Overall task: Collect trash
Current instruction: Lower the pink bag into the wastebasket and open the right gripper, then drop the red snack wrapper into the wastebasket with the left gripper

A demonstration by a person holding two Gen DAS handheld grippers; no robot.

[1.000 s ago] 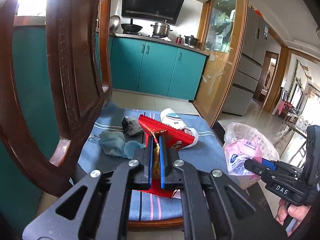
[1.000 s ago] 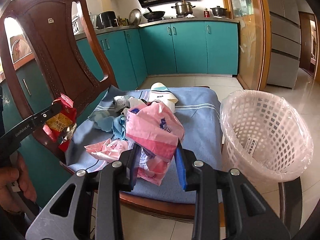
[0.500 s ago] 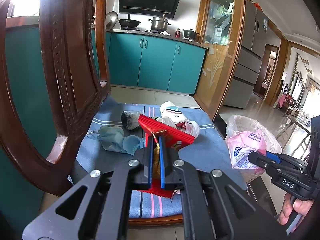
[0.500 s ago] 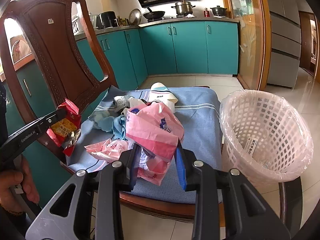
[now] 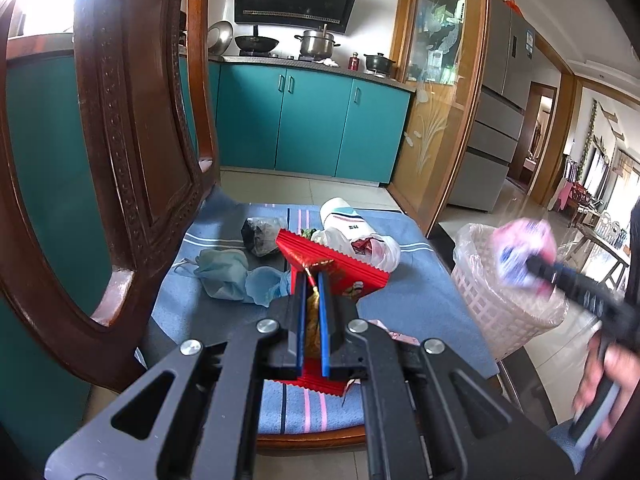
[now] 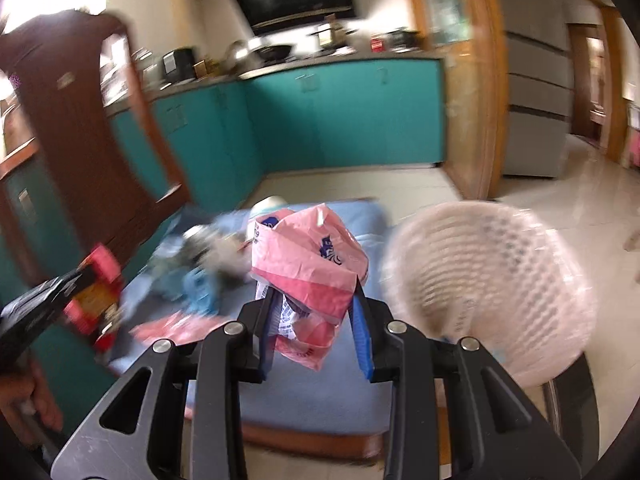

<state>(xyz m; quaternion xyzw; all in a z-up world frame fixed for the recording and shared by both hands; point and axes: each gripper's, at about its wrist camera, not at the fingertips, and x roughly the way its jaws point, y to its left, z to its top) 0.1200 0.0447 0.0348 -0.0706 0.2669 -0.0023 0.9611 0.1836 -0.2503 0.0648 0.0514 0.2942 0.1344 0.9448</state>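
Observation:
My left gripper (image 5: 313, 280) is shut on a red snack wrapper (image 5: 340, 270), held above the blue cushion (image 5: 404, 296) of a wooden chair. In the right wrist view that wrapper (image 6: 96, 280) shows blurred at the left. My right gripper (image 6: 316, 300) is shut on a crumpled pink plastic packet (image 6: 308, 264); in the left wrist view the packet (image 5: 520, 252) hangs blurred over the white lined basket (image 5: 496, 304). The basket (image 6: 484, 292) stands right of the chair seat. On the cushion lie a blue face mask (image 5: 236, 276), a dark crumpled wrapper (image 5: 262, 234), a white paper cup (image 5: 344, 218) and a clear bag (image 5: 376, 248).
The carved chair back (image 5: 132, 152) rises close on the left. A pink wrapper (image 6: 172, 328) lies on the near cushion. Teal kitchen cabinets (image 5: 308, 120) and a wood-framed glass door (image 5: 444, 92) stand behind. A hand (image 5: 600, 376) holds the right gripper's grip.
My right gripper has swung rightward with the pink packet, from over the cushion to over the basket; its view is now blurred. The left gripper and red wrapper have stayed put.

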